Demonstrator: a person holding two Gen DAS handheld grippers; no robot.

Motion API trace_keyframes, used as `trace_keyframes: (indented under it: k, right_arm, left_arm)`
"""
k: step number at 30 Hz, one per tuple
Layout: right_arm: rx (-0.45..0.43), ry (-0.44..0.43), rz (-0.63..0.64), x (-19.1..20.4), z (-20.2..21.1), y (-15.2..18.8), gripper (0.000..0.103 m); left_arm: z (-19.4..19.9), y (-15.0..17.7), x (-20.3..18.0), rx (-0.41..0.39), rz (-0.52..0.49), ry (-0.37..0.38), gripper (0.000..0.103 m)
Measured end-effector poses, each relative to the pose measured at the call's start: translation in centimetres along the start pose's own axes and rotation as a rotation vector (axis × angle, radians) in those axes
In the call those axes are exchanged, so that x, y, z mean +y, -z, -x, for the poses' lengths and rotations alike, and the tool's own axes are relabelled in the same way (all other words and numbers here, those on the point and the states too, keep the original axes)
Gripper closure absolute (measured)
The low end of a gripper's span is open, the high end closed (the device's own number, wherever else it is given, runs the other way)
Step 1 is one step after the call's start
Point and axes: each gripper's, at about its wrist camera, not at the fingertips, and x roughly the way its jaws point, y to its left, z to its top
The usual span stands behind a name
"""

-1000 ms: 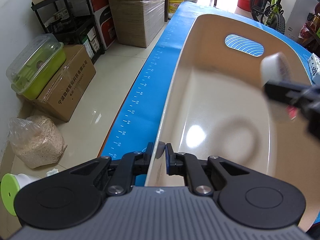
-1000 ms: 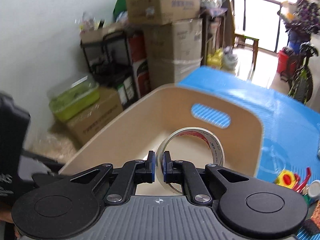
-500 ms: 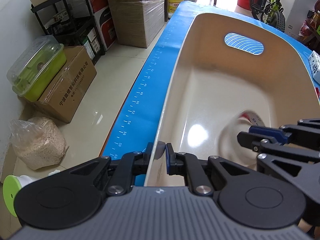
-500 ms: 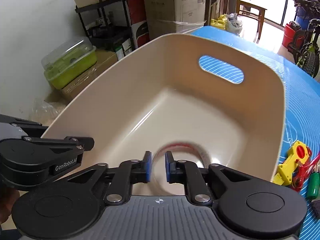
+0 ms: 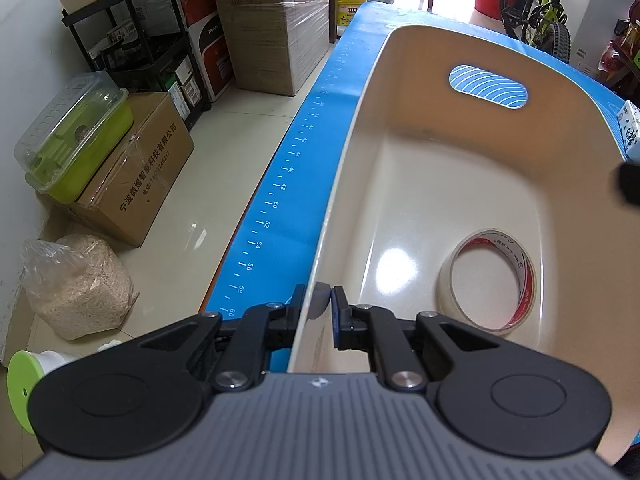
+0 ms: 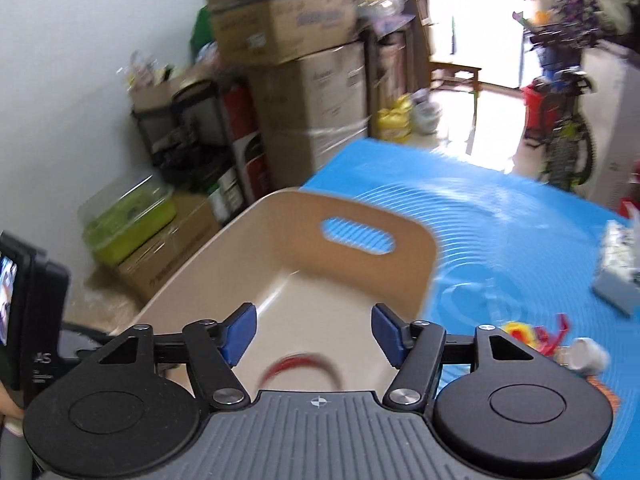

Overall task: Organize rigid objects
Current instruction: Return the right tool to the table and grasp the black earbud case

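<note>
Released within the last second, the roll of tape (image 5: 489, 280) now lies on the floor of the beige bin (image 5: 432, 184), toward its near right corner, tilted so its red-printed inner core faces up and its side rests close against the right wall. A second ago it was pinched upright between the pads of the right gripper (image 6: 314, 334); those jaws have just been opening and now stand wide apart with nothing between them, the blue pads clear of the tape. That gripper has also lifted back from the bin, so its view is blurred, and the red arc low in the frame is probably the edge of the same tape. In the left wrist view only a dark sliver of it shows at the right edge. The left gripper (image 5: 320, 304) has not shifted: its jaws are clamped narrow on the near left rim of the bin, one finger outside the wall and one inside. The bin sits on a blue mat (image 5: 288, 184) printed with a ruler scale along its left edge. On the mat to the right of the bin, well apart from it, lie a small white box (image 6: 618, 268) and a blurred cluster of yellow and red toys (image 6: 532, 334).
</note>
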Motion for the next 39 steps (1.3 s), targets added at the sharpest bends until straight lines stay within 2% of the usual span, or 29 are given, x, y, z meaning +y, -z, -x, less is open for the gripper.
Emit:
trace_keyframes:
  k: [4,11,20,27,31,39]
  right_arm:
    - [-0.007,0.088,-0.021,-3.5,0.9,0.9,0.029]
    - [0.047,0.247,-0.106,-9.6,1.1,4.6,0.029]
    - [0.16,0.315,-0.198,-13.8,-1.0,9.6,0.03]
    - [0.214,0.292,-0.325,-15.6,-2.2,11.9,0.03]
    - [0.237,0.266,-0.347,-15.5,-2.9,12.5,0.03]
    - [0.209,0.209,-0.491,-16.5,-2.8,13.3,0.035]
  left_arm:
    - [0.1,0.0,0.1,0.0,-0.001,-0.002,0.089]
    - [0.1,0.0,0.1,0.0,-0.004,-0.006,0.088]
    - [0.1,0.1,-0.1,0.0,-0.006,-0.014,0.088]
    - [0.1,0.1,-0.1,0.0,-0.006,-0.014,0.088]
    - [0.1,0.1,-0.1,0.0,-0.006,-0.014,0.088]
    - [0.1,0.1,-0.2,0.001,-0.007,-0.016,0.088]
